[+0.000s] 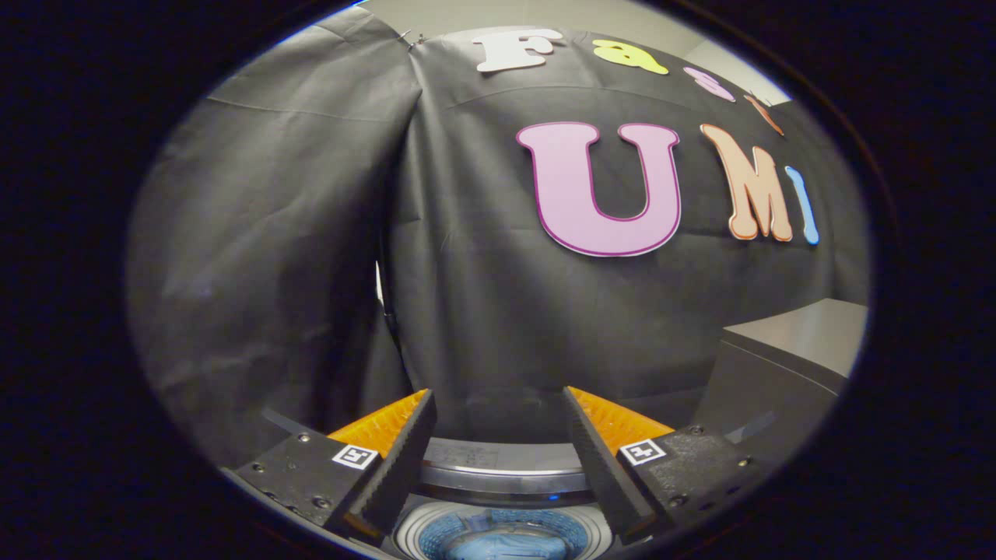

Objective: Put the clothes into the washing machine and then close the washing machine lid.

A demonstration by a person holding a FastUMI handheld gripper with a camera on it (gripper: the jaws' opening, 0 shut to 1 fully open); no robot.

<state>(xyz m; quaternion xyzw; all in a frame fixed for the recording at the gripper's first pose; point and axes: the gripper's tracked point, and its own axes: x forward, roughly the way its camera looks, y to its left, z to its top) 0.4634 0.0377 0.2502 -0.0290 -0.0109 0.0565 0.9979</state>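
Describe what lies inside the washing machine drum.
Blue clothing lies in the drum, below the open gripper, whose fingers hold nothing. The drum's deeper part is hidden.

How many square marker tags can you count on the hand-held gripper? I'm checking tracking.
2. One marker tag sits on the left finger block, the other on the right finger block. The hand-held gripper is open above the washing machine drum; further tags may be hidden.
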